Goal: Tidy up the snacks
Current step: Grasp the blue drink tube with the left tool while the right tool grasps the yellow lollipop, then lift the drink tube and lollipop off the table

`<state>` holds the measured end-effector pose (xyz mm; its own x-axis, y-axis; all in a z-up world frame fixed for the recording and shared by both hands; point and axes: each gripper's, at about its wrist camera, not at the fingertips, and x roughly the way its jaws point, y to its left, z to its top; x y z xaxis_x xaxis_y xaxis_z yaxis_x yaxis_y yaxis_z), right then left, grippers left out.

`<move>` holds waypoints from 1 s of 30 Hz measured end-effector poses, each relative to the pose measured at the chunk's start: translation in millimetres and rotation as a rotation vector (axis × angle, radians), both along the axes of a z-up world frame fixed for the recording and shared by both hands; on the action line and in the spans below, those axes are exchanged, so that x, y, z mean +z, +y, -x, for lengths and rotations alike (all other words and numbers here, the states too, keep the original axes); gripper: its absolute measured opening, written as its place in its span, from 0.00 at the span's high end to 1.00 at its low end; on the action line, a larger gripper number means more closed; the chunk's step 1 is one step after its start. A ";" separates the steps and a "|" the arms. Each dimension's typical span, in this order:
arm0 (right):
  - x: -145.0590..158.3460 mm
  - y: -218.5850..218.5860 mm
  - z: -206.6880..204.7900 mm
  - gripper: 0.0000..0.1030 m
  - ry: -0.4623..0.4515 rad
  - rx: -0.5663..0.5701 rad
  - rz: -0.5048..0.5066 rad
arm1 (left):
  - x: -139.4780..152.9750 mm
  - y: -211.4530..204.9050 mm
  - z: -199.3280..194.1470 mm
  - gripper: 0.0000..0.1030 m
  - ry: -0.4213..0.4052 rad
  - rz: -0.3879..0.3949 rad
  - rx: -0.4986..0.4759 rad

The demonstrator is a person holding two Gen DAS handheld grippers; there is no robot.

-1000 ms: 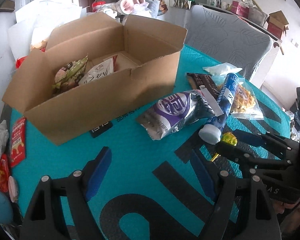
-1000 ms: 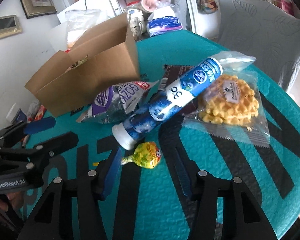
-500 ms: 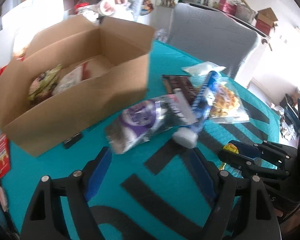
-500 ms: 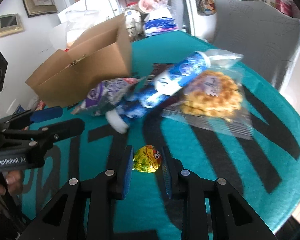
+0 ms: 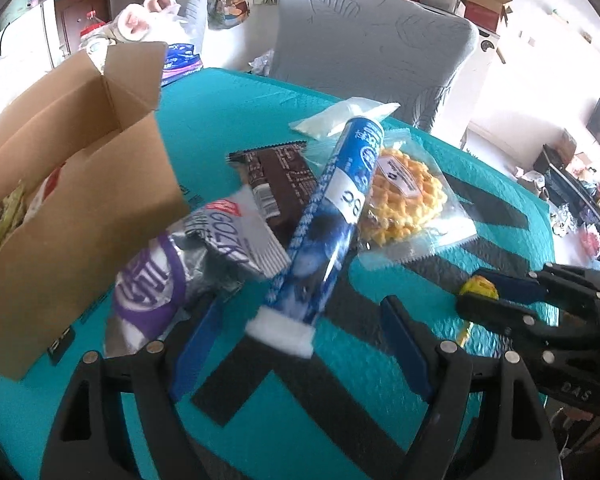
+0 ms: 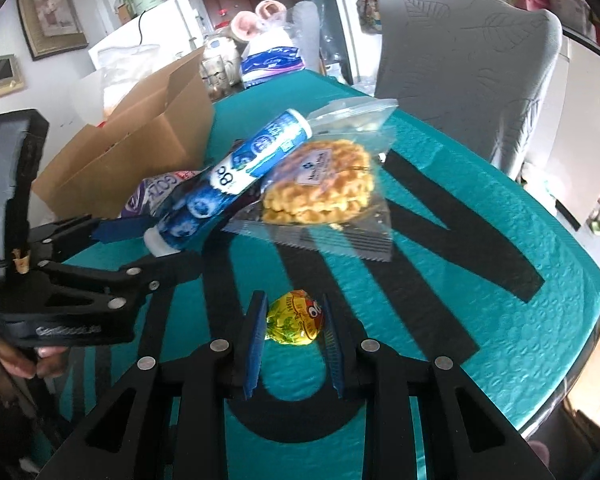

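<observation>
Lollipop (image 6: 296, 318) sat pinched between the right gripper (image 6: 292, 330) pads, which had just closed on it, while the left gripper (image 5: 300, 344) gaped wide around the blue tube's (image 5: 332, 216) white cap, the cardboard box (image 5: 80, 216) beyond.

Teal table (image 5: 228, 96) w/ black lettering is carrying a cardboard box (image 5: 76, 216) at 9 o'clock; purple snack bag (image 5: 172, 276), brown bar (image 5: 280, 176), waffle pack (image 5: 408, 200) lying mid-table, blue tube (image 5: 332, 216) resting across them. White pouch (image 5: 340, 120) sitting at 12.
</observation>
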<state>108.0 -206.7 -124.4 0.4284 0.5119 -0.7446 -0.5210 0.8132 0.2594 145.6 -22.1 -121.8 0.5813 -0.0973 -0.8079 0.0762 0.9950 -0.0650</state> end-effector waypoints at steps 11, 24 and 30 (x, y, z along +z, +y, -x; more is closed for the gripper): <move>-1.0 -4.6 -3.2 0.73 0.003 -0.006 -0.030 | -2.9 0.3 0.3 0.73 0.007 0.019 -0.020; 1.4 -4.0 28.3 0.73 -0.005 0.040 -0.013 | 0.6 0.9 72.8 0.73 0.077 0.009 0.019; 1.4 -2.4 44.0 0.73 -0.011 0.083 0.000 | 2.5 1.4 105.8 0.73 0.110 0.010 0.023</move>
<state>64.0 -209.1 -123.0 0.3924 0.5460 -0.7402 -0.5898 0.7669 0.2531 39.8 -20.8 -119.3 0.4917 -0.0928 -0.8658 0.0450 0.9957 -0.0812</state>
